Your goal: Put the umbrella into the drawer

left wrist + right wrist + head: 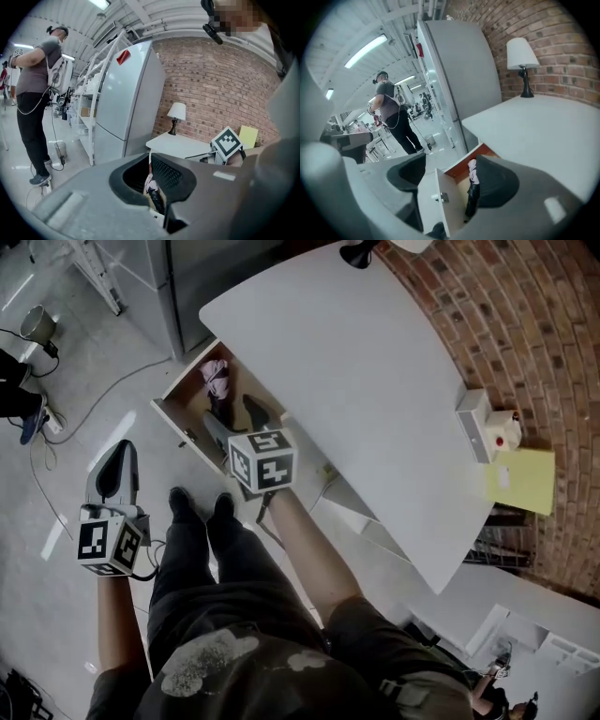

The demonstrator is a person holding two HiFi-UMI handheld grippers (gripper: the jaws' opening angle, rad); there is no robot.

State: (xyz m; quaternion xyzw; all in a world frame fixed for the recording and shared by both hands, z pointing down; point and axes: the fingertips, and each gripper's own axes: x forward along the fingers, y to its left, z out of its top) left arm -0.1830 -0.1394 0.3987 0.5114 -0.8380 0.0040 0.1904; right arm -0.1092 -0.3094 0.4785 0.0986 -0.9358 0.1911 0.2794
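The drawer under the white table stands pulled open. The folded umbrella, pink at one end and black at the other, lies inside it. My right gripper hovers over the drawer's near end, open, with nothing between its fingers. In the right gripper view the umbrella shows in the drawer behind the white drawer front, between the jaws of the right gripper. My left gripper hangs over the floor, well left of the drawer, shut and holding nothing. Past the left gripper a sliver of the drawer shows.
A lamp stands at the table's far end. A white box with a red button and a yellow sheet lie by the brick wall. A fridge stands left of the table. Another person stands farther off. Cables cross the floor.
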